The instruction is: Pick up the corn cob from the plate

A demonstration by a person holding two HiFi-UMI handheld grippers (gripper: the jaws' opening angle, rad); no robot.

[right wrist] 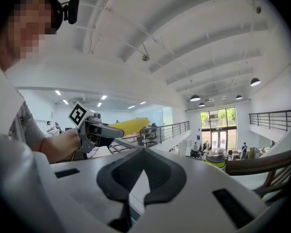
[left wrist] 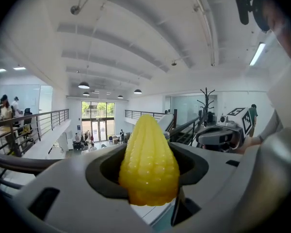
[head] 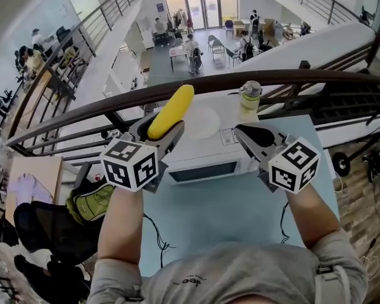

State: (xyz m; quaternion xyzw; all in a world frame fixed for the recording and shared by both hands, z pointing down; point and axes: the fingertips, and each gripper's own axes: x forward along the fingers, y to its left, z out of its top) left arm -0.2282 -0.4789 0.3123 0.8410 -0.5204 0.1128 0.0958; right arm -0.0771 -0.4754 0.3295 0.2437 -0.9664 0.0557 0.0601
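Note:
A yellow corn cob (head: 171, 111) is clamped in my left gripper (head: 166, 133) and sticks up past the jaws, in the air in front of the microwave. The left gripper view has the corn cob (left wrist: 149, 161) filling the gap between the two dark pads. A white plate (head: 202, 123) lies bare on top of the microwave, just right of the cob. My right gripper (head: 256, 137) hovers level to the right, jaw tips together and nothing in them. From the right gripper view (right wrist: 144, 152) I see the left gripper with the corn cob (right wrist: 129, 125) off to the left.
The white microwave (head: 204, 164) stands at the far edge of a light blue table (head: 221, 211). A bottle with green liquid (head: 249, 100) stands on the microwave's right end. A brown handrail (head: 285, 78) runs behind it, with an open hall far below.

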